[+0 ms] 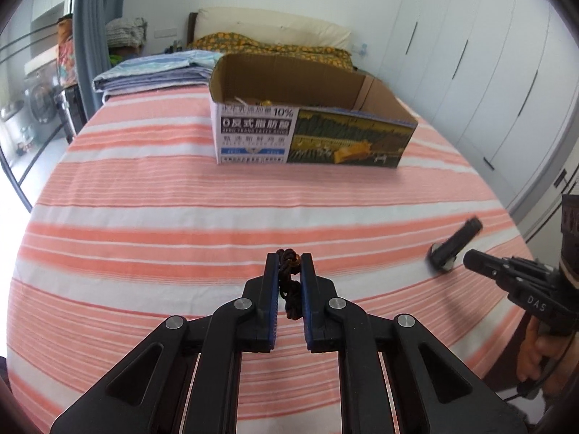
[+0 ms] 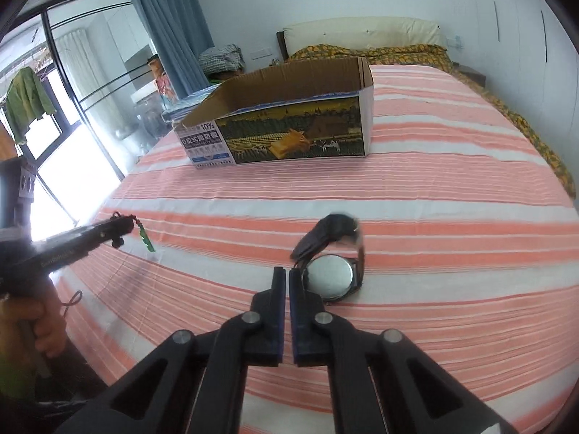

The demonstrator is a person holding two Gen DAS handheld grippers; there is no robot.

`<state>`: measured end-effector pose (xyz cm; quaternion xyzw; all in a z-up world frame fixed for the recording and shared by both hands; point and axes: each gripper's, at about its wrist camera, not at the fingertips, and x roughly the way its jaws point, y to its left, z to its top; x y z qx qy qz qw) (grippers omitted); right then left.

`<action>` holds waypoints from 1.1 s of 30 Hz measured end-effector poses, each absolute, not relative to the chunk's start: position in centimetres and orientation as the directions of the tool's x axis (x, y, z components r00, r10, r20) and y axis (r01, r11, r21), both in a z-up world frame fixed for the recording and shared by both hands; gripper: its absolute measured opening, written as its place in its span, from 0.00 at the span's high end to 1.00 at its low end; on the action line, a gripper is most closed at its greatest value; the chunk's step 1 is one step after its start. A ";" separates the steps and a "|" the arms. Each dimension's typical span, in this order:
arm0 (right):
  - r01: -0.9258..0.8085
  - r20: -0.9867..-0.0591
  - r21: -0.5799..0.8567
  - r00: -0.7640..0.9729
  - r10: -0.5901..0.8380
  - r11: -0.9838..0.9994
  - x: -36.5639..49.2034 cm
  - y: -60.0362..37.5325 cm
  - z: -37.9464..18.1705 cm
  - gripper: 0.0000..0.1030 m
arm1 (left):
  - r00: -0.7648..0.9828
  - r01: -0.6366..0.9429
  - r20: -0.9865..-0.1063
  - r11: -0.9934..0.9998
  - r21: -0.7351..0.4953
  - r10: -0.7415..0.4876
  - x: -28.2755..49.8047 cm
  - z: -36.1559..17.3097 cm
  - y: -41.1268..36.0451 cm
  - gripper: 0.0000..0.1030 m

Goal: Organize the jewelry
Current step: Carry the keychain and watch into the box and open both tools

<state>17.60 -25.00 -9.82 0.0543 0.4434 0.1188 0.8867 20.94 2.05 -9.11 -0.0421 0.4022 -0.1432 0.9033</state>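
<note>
My left gripper (image 1: 289,258) is shut on a dark braided cord necklace (image 1: 291,282); in the right wrist view the left gripper (image 2: 121,229) holds it above the bed and a green pendant (image 2: 146,240) hangs from the tips. My right gripper (image 2: 286,275) is shut and empty, its tips just left of a black-strapped wristwatch (image 2: 331,276) lying face down on the striped bedsheet (image 2: 434,217). The watch also shows in the left wrist view (image 1: 454,246), next to the right gripper (image 1: 470,258). An open cardboard box (image 1: 311,133) sits further up the bed.
Folded blue bedding (image 1: 155,68) lies behind the box on the left, and a yellow patterned quilt (image 1: 275,49) with a pillow at the headboard. White wardrobes (image 1: 488,72) line the right side; a window and curtain (image 2: 166,18) are on the left.
</note>
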 end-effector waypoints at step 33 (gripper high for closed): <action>-0.251 -0.701 0.170 0.649 0.296 0.953 23.3 -23.7 -1.6 0.50 | 0.658 0.245 -0.655 0.928 -0.282 -0.373 25.2 -0.9 3.2 0.91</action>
